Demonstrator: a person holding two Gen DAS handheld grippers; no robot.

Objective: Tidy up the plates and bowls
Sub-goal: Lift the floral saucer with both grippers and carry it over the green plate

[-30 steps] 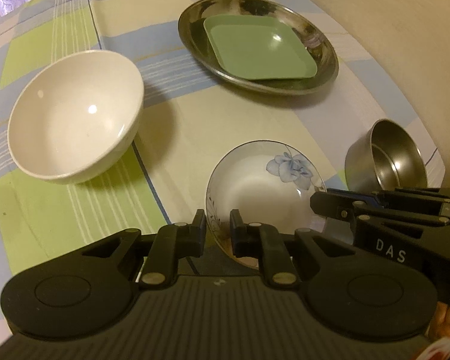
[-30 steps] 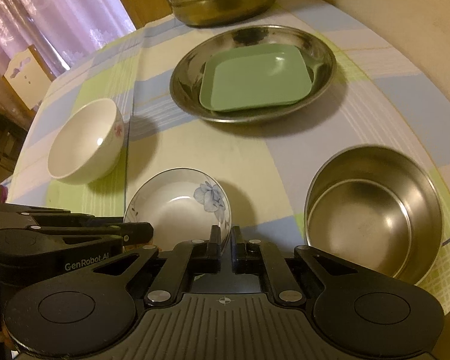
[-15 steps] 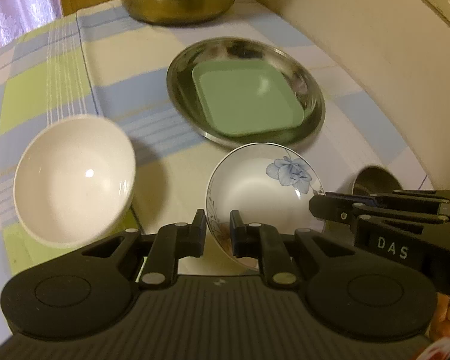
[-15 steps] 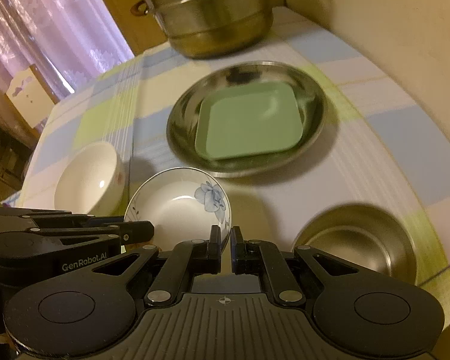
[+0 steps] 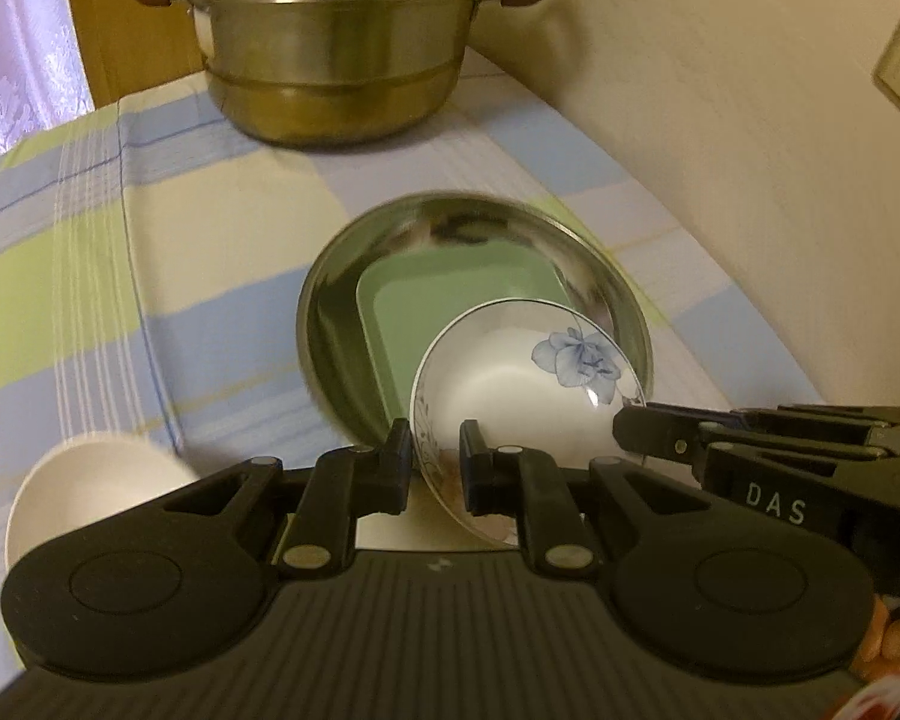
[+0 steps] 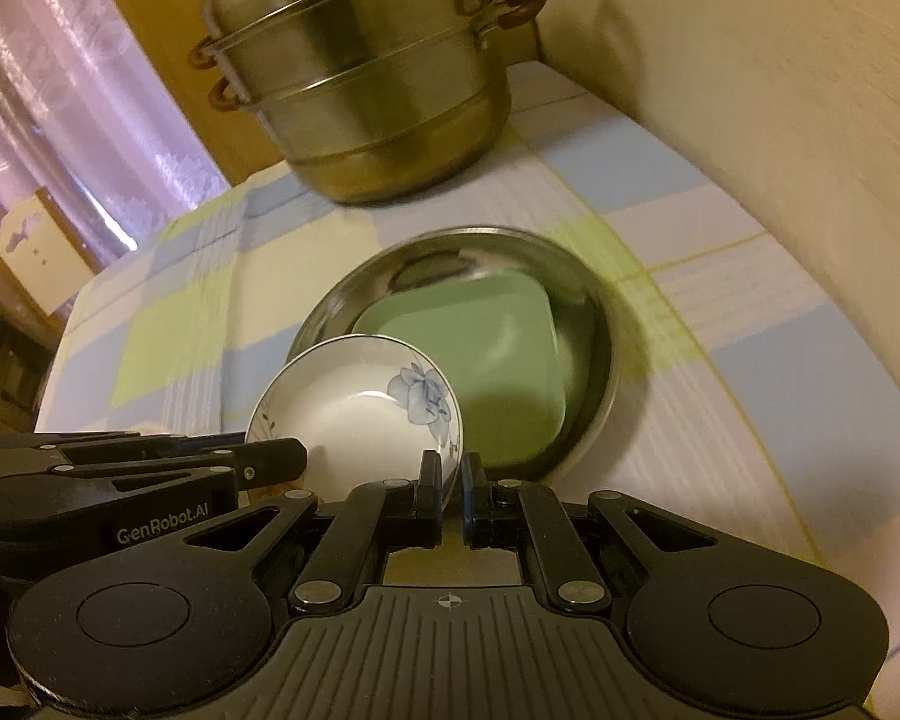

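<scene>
1. The flowered dish [image 5: 528,384] is held above the near edge of the steel plate [image 5: 330,300], which contains the green tray [image 5: 450,294].
2. Its rim is pinched at 7 o'clock by the left gripper [image 5: 435,456].
3. Its rim is clamped at 5 o'clock by the right gripper [image 6: 447,489].

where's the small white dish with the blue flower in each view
Left wrist: small white dish with the blue flower, lower centre-right, gripped by the left gripper.
Right wrist: same dish, lower centre-left, rim in the right gripper.
Shared landmark: square green plate in the round steel tray.
</scene>
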